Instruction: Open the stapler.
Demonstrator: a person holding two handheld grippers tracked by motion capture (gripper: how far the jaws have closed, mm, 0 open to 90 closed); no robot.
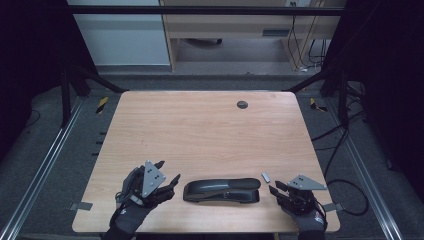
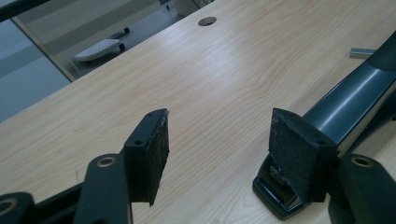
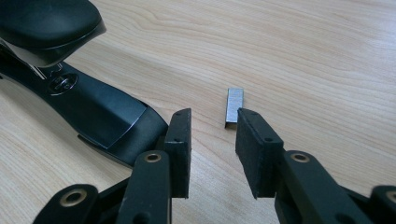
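Stapler [image 1: 221, 190]: flat on table [image 1: 200, 125], unheld. Staples [image 3: 234, 107]: loose, not loaded. Left gripper [image 1: 167, 176], right gripper [image 3: 213, 140]: 2 jaw pairs apart, empty.

My high view looks forward and down over the whole table [image 1: 200, 125]. My left gripper view sits low and close, facing along its jaws with the stapler [image 2: 345, 102] at their right. My right gripper view looks closely down past its jaws; the stapler [image 3: 88, 102] and staple strip [image 3: 233, 106] appear in all three.
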